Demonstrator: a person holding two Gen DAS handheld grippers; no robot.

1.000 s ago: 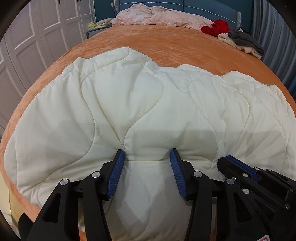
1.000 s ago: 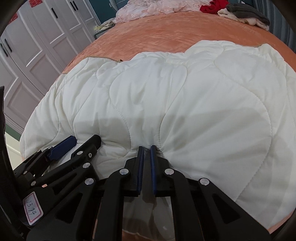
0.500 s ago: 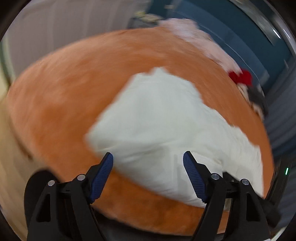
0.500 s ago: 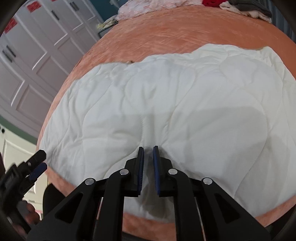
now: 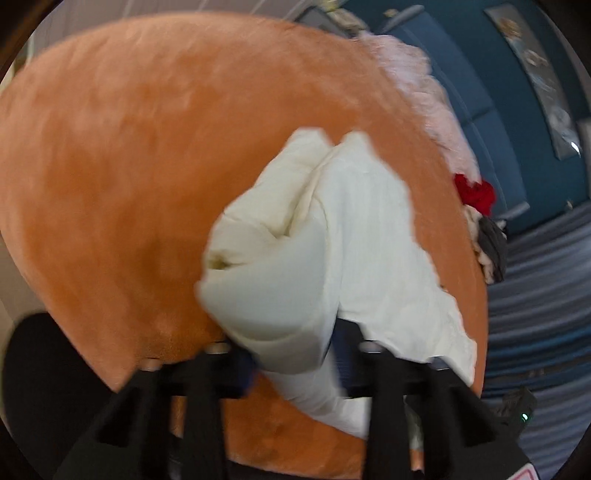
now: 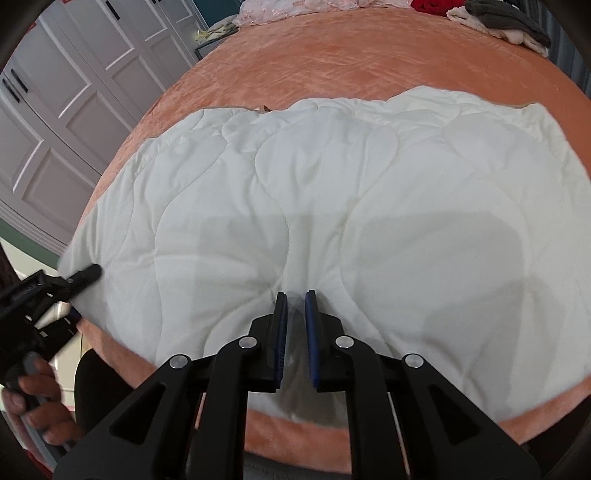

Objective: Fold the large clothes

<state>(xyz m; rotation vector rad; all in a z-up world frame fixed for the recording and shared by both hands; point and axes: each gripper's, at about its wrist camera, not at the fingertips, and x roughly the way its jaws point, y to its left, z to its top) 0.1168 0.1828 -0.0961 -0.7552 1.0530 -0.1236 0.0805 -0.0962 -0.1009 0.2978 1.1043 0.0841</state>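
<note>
One cream quilted comforter (image 6: 332, 206) is spread over the near part of a bed covered by an orange plush blanket (image 6: 351, 62); its front edge hangs slightly over the bed's near side. Two tongs are seen. The right tongs (image 6: 295, 314) are set narrow, and a pinch of the comforter's front edge is held between the two blue pads (image 6: 281, 325), which point steeply down at it. The left tongs (image 5: 291, 354) are placed at the comforter's left corner; in the left wrist view, which is blurred, a thick fold of that corner is seen bunched between the two fingers while the jaws are closing on it. From the right wrist view the left tongs (image 6: 79, 275) are seen at the far left edge of the comforter, carried by one hand (image 6: 37, 402). At the head of the bed, well apart from the comforter, one pale pink cloth (image 6: 295, 7), one red garment (image 6: 436, 4) and one grey garment (image 6: 506, 16) on a light one are heaped. White panelled wardrobe doors (image 6: 74, 85) are seen to the left of the bed.
</note>
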